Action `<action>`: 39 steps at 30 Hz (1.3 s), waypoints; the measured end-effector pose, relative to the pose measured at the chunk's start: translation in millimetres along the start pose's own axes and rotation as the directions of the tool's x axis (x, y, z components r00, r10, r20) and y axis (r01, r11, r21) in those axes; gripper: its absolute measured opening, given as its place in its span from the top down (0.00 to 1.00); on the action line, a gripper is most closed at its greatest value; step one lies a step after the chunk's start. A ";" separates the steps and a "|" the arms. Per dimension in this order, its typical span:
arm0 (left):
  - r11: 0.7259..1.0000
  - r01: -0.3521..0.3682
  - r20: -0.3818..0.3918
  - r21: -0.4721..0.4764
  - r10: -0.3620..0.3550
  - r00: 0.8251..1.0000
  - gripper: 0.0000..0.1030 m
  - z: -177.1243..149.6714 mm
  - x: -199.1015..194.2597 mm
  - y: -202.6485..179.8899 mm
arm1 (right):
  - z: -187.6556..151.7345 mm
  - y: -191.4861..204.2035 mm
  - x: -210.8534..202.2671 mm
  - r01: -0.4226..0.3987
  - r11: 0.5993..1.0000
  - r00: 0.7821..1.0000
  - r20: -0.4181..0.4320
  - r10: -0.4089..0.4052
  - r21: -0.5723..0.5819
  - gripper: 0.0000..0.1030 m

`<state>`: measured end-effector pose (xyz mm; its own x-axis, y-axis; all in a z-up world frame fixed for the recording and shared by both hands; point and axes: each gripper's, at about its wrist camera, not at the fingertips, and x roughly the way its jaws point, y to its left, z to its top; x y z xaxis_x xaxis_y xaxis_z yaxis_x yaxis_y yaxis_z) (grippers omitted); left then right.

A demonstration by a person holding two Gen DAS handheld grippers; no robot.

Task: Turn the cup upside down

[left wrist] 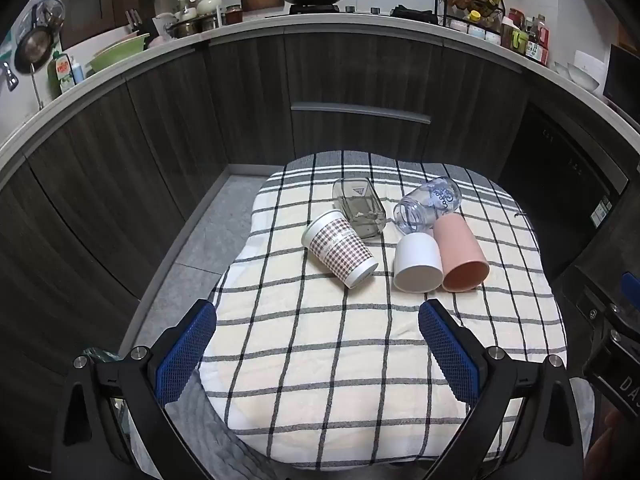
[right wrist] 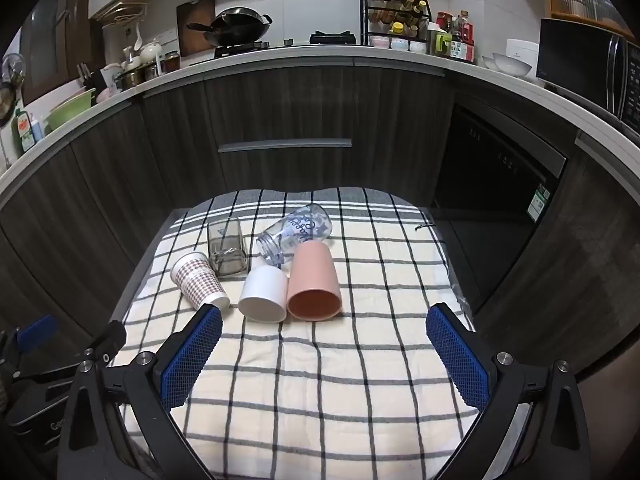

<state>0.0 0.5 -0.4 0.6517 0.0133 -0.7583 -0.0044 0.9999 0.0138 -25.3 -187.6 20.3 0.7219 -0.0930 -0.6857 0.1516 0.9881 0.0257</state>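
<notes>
Checked cloth (left wrist: 360, 360) spread over surface, five cups on sides near 12 o'clock. None upside down; task not started.
Pink cup (right wrist: 314, 284) at 1 o'clock, touching white cup (right wrist: 264, 290).
Patterned cup (left wrist: 340, 248) at 11 o'clock.
Grey glass (left wrist: 360, 208), clear printed glass (left wrist: 428, 204) behind.
Left claw (left wrist: 316, 344) wide, empty.
Right claw (right wrist: 324, 356) wide, empty, nearest pink cup.

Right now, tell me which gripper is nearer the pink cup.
Right. The right gripper sits just short of the pink cup; the left gripper hangs back, leftward of it.
</notes>
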 end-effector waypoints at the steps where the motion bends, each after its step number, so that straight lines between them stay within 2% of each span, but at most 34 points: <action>1: 1.000 0.006 -0.004 -0.005 -0.006 1.000 0.00 -0.3 0.4 0.6 | 0.2 0.0 0.0 -0.001 1.000 1.000 0.000 0.001 0.001 0.00; 7: 1.000 0.029 -0.019 -0.010 -0.029 0.999 0.00 -0.2 4.3 16.3 | 1.3 -0.1 0.2 0.004 1.000 1.000 0.007 -0.004 -0.004 0.00; 14: 1.000 0.009 -0.014 0.021 -0.009 1.000 0.00 1.8 6.7 0.8 | 2.8 0.5 4.5 0.000 1.000 1.000 0.009 0.000 0.002 0.00; 39: 1.000 0.012 0.004 0.023 -0.012 1.000 0.00 7.1 0.2 -2.0 | 2.8 -6.3 6.1 0.005 1.000 1.000 0.005 -0.005 0.024 0.00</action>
<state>5.6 -1.5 4.1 0.6549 0.0016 -0.7557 0.0203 0.9996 0.0196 -19.9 -194.7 18.1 0.7246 -0.0985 -0.6821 0.1715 0.9844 0.0401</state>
